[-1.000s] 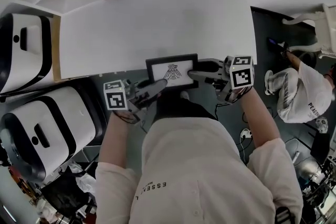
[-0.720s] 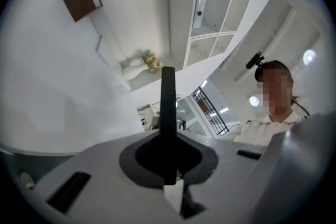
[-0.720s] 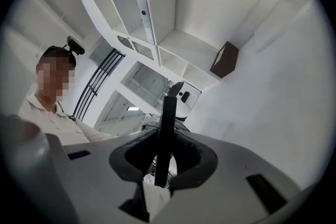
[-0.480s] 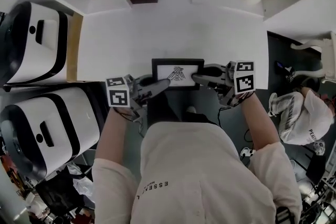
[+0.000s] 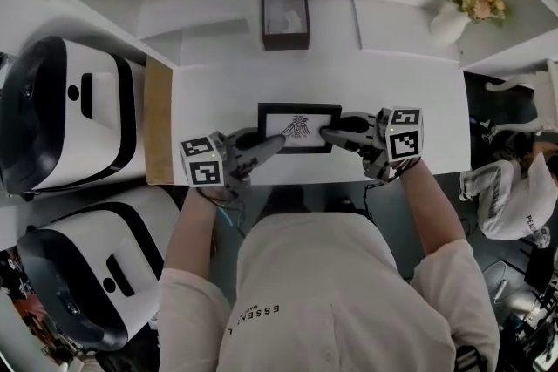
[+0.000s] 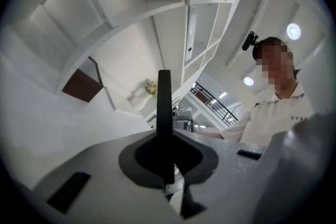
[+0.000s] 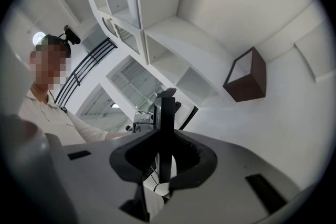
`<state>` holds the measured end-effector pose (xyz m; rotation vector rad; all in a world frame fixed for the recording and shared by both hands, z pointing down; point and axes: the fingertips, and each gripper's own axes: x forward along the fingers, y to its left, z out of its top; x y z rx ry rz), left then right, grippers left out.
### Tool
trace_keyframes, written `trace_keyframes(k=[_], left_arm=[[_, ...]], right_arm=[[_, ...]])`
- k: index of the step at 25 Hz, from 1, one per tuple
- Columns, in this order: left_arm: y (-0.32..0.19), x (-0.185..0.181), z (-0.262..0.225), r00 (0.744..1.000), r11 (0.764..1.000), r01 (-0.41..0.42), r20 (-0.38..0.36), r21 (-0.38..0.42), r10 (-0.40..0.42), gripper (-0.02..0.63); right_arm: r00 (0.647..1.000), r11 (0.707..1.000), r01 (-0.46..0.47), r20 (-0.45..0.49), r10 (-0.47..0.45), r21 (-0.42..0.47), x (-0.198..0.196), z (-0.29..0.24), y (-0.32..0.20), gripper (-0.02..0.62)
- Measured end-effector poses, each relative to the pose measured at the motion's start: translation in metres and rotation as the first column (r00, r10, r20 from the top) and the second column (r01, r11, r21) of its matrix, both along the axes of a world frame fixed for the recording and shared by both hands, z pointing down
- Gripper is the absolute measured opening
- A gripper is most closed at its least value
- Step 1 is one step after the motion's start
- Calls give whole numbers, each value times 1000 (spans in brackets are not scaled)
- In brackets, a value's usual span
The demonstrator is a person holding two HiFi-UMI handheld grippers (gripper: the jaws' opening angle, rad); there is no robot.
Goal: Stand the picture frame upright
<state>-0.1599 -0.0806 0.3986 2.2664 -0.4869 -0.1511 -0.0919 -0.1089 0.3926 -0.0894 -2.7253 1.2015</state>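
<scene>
Tongs first: our right gripper [image 5: 325, 132] has just been closing and now pinches the right edge of the picture frame [image 5: 299, 110]. Our left gripper [image 5: 275, 138] is clenched with nothing visible between its jaws, its tip laid on the frame's lower left. We judge one side grips to tilt while the other braces against sliding. The frame sits face up near the front edge of the desk [image 5: 392, 100], not yet upright. Our left forearm [image 5: 187, 226] and right forearm [image 5: 432, 205] reach forward, and the grippers point inward toward each other.
</scene>
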Motion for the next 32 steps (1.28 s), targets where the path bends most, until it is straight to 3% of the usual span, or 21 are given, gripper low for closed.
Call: trace_keyframes(k=[5, 12, 19, 23, 28, 32], left_arm=[[-21, -48, 1, 998, 996, -41, 49, 83, 37, 20], [-69, -92, 13, 997, 990, 3, 77, 143, -14, 28], [-100, -109, 43, 998, 986, -19, 63, 163, 9, 34], [-106, -113, 60, 993, 979, -58, 108, 196, 37, 34], [-143, -118, 86, 987, 979, -22, 161, 204, -11, 38], [-156, -120, 103, 981, 964, -41, 194, 264, -11, 40]], right_arm=[[1000, 995, -19, -7, 20, 97, -47, 2, -17, 86], [999, 984, -35, -19, 39, 174, -89, 10, -64, 86], [999, 976, 21, -53, -9, 216, -103, 32, -96, 84], [999, 969, 27, -47, -16, 245, -103, 43, -103, 84], [994, 950, -2, -101, 35, 312, -108, 75, -140, 86], [992, 926, 9, -122, 40, 377, -111, 93, -153, 87]])
